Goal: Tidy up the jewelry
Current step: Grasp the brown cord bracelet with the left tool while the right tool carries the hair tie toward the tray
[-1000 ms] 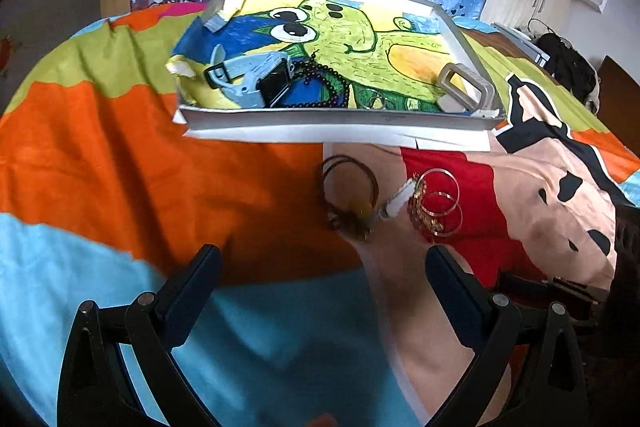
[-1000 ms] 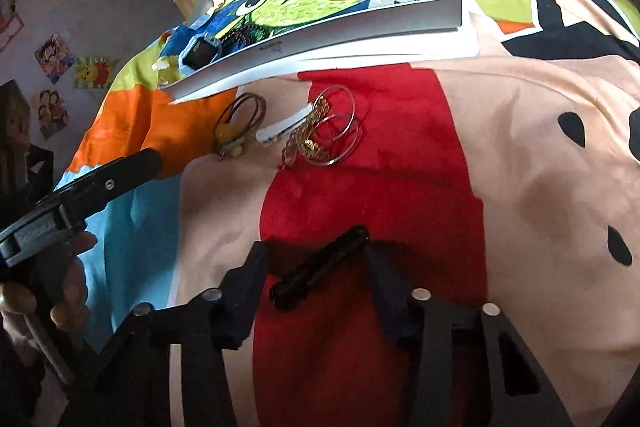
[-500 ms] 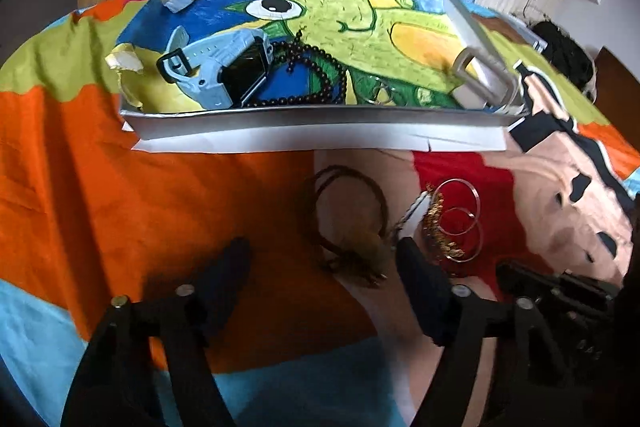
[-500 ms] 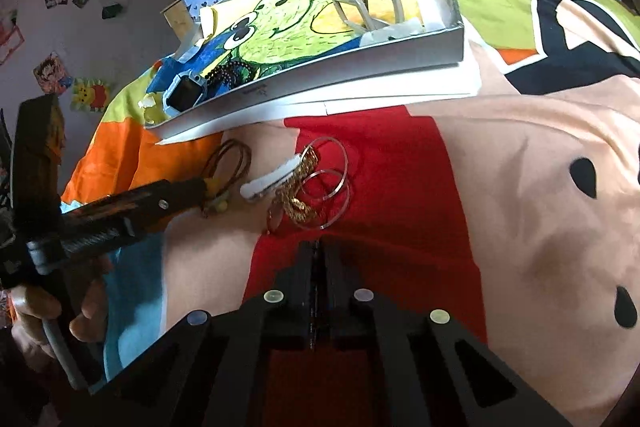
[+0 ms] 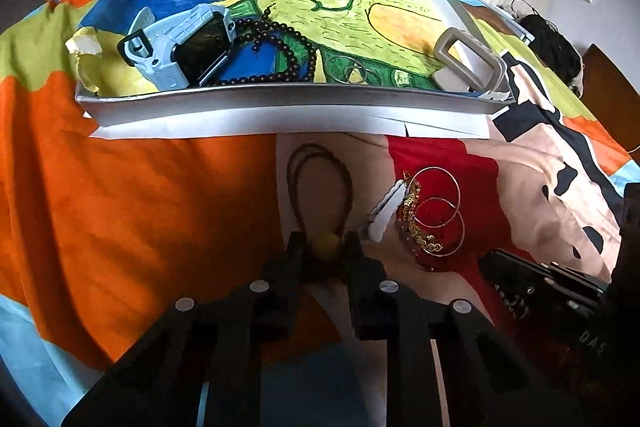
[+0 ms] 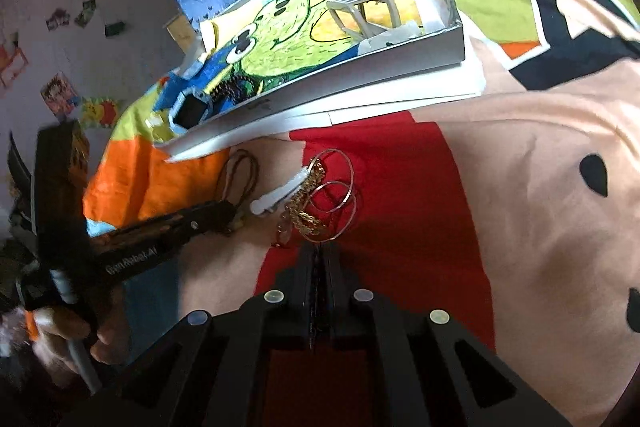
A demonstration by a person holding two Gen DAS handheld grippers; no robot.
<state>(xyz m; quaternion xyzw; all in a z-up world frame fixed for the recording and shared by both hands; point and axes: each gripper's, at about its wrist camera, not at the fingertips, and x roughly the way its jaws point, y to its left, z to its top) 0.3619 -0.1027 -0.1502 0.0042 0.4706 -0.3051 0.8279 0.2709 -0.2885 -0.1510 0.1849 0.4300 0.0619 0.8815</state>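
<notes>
Two grippers work over a colourful bedspread (image 5: 140, 207). Nearest, the left gripper (image 5: 324, 251) is closing its jaws around the yellow bead of a brown cord hair tie (image 5: 320, 187), pads pressing the bead. Right of it, the right gripper (image 6: 319, 255) has its jaws together at the near edge of gold hoops and chain (image 6: 320, 203), beside a white clip (image 6: 280, 193). Farther off, a grey tray (image 5: 280, 99) holds a blue watch (image 5: 180, 47), black beads (image 5: 280, 51) and a grey buckle (image 5: 472, 61).

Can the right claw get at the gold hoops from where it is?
Probably yes. The right claw sits shut just short of the gold hoops on the bedspread, nothing between them. It must open first; a gold chain tangled with them may come along.
</notes>
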